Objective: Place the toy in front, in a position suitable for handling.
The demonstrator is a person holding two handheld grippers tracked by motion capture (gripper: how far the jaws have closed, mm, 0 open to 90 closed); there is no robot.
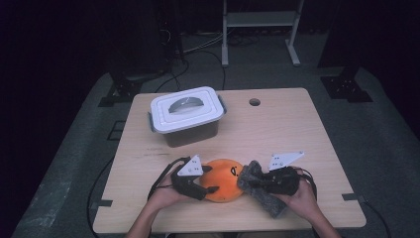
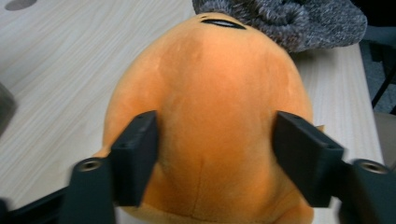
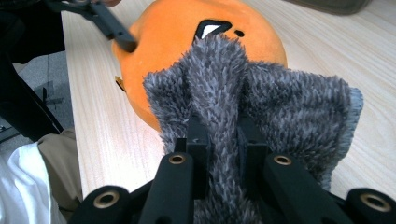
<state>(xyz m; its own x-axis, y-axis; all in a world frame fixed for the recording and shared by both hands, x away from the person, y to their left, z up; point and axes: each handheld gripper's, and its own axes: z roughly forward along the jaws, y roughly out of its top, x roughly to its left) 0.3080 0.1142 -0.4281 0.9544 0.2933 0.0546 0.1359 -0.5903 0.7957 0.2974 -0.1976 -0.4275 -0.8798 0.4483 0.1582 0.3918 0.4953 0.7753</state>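
The round orange plush toy lies near the front edge of the wooden bench. The left claw straddles it, jaws wide and seemingly off the plush. The right claw pinches a grey fuzzy cloth touching the toy. Likely next: drape the cloth; open bench lies beyond, toward the white lidded plastic box

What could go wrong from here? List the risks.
1. The left gripper has its jaws on either side of the orange plush; the round, soft toy could slip out or roll.
2. The right gripper pinches only a fold of the grey fuzzy cloth, which may pull free.
3. The cloth lies against the plush and could drag it.
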